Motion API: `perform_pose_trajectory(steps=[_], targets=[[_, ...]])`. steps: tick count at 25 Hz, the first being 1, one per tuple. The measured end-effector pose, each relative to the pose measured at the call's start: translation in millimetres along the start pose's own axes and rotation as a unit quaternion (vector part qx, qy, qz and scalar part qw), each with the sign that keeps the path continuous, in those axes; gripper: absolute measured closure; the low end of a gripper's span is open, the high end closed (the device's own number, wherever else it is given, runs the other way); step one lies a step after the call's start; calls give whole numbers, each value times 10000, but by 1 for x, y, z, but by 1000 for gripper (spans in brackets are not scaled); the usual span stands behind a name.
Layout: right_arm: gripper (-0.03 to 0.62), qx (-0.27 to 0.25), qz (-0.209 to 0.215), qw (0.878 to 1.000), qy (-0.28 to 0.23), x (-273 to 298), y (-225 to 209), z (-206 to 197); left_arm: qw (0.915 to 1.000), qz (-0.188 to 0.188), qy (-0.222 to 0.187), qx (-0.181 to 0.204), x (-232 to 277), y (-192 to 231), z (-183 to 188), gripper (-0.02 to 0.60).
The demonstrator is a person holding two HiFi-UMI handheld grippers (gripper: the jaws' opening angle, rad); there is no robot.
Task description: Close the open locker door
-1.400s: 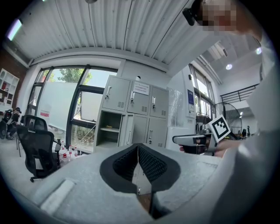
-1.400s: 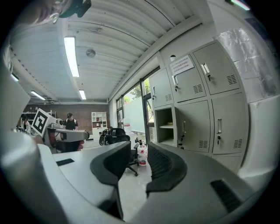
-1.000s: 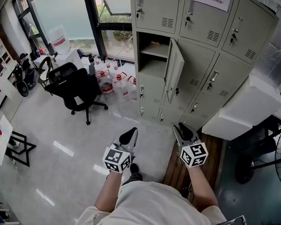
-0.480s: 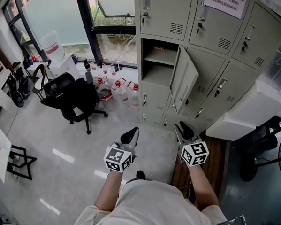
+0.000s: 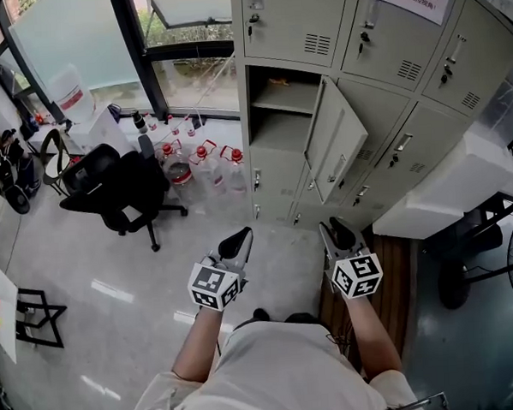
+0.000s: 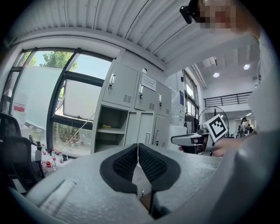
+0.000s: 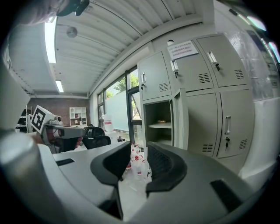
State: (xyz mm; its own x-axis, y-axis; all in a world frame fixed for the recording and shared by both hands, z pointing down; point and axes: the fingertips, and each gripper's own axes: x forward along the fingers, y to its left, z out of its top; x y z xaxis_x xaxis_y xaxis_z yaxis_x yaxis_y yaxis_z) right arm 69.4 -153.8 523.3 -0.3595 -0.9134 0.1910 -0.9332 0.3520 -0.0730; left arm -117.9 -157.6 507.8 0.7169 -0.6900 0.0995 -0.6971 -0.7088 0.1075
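Grippers sit close in front of the torso. Left gripper (image 5: 238, 241) is clenched on nothing, pads meeting. Right gripper (image 5: 336, 232) is released, jaws apart, only floor (image 5: 139, 257) showing through the gap. Ahead and well apart from both, locker door (image 5: 337, 140) hangs off the right edge of open compartment (image 5: 277, 113) in the left column of locker bank (image 5: 423, 105). It is swung out toward us, long axis vertical. Right gripper is nearer, on the door's outer-face side. My guess: it pushes leftward.
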Motion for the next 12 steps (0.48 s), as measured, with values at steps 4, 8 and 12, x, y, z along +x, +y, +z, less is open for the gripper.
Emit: perform_pose_trajectory(steps=[4,8,12], targets=[[488,-6,-82,9999,90,9,-6,-1,10000,-54,31,-75,8,7,-3,565],[488,23,-103,9998,177,21,-15,-3,9999,-29,74,-149,17,15,-7,565],[488,-15,-38,9998,192,33,-27,0,9998,76,91,-169,28,21,-8,565]])
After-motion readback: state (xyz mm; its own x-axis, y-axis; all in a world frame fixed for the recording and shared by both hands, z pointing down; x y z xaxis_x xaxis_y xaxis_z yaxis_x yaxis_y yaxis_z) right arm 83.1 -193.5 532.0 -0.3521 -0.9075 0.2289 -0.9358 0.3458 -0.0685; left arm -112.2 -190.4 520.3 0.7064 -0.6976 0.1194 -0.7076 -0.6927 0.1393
